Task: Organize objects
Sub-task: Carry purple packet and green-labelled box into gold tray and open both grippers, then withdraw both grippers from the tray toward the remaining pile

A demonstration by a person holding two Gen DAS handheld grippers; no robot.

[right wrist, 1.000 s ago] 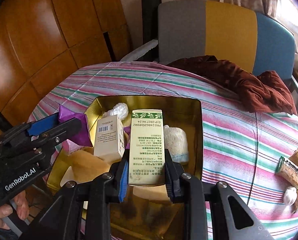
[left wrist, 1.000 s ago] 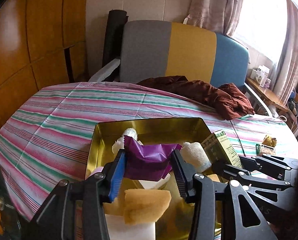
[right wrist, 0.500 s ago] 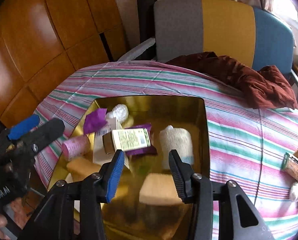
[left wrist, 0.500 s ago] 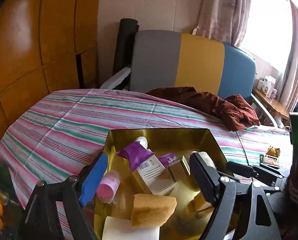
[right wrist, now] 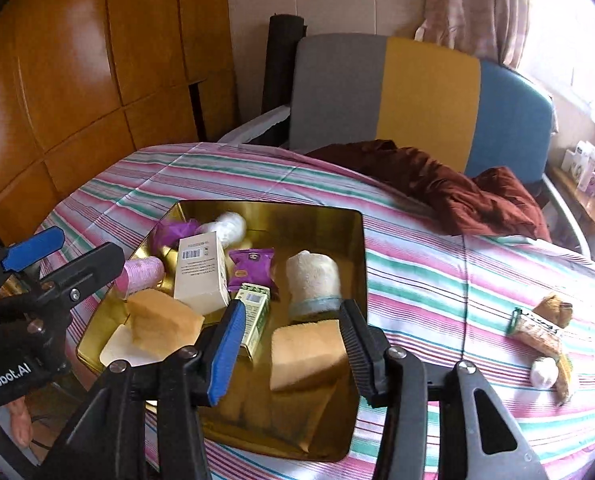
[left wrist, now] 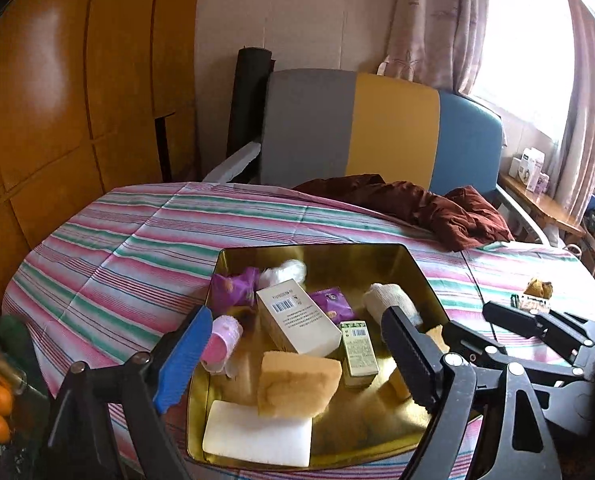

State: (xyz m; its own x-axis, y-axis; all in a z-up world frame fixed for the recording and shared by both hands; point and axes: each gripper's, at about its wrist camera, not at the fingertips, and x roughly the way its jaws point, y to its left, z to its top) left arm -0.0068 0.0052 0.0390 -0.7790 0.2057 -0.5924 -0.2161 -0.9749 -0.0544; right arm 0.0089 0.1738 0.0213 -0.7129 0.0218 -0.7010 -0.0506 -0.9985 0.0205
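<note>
A: Left wrist view. Our left tongs [left wrist: 293, 356] stand wide apart and hold nothing; the jaws have just been opening. The tin [left wrist: 317, 254] sits on the striped counter [left wrist: 129, 248], and the purple packet [left wrist: 233, 286] lies in its far left corner beside the white box [left wrist: 297, 320]. How do we finish this release well?

B: Back the tongs off and lift clear of the rim, so no pad drags the sponge [left wrist: 297, 388] or the green box [left wrist: 357, 348] out again.

A: Right wrist view?

B: Our right tongs [right wrist: 291, 344] are partly open and empty, jaws likewise just opening. The green box [right wrist: 253, 316] lies on the tin [right wrist: 357, 280] floor just beyond the blue pad. Snacks [right wrist: 545, 332] are left on the counter at right; we judge those the next pick.

A: Differences from a second ago?

B: Then the left tongs clamped the purple packet and the right clamped the green box upright over the tin. Both items now lie inside, and both tongs have pulled back.
</note>
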